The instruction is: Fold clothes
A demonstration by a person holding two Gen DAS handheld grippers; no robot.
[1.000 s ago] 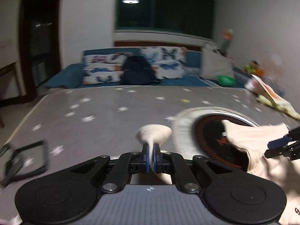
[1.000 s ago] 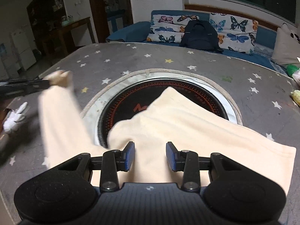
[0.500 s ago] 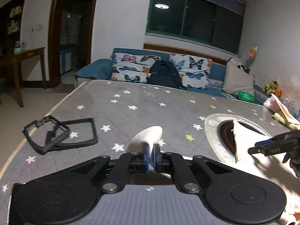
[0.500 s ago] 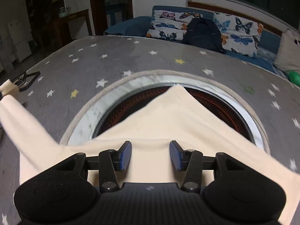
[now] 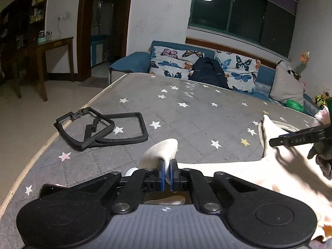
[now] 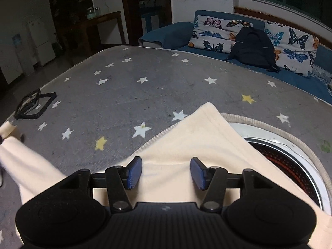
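A cream garment (image 6: 199, 137) lies spread on the grey star-patterned table, its pointed corner toward the sofa. My left gripper (image 5: 166, 173) is shut on the garment's sleeve end (image 5: 160, 150), which bunches above the blue pads. The sleeve stretches right toward the garment body (image 5: 269, 172). My right gripper (image 6: 165, 172) is open, its blue pads (image 6: 133, 172) hovering over the garment's middle; it also shows in the left wrist view (image 5: 296, 139) at the right edge.
Black plastic frames (image 5: 99, 128) lie near the table's left edge, also seen in the right wrist view (image 6: 31, 103). A round inset burner (image 6: 290, 157) sits partly under the garment. A sofa with butterfly cushions and a black backpack (image 5: 209, 72) stands behind.
My left gripper has pulled the sleeve leftward, stretching it out away from the garment body. The right gripper has stayed open over the garment while shifting left.
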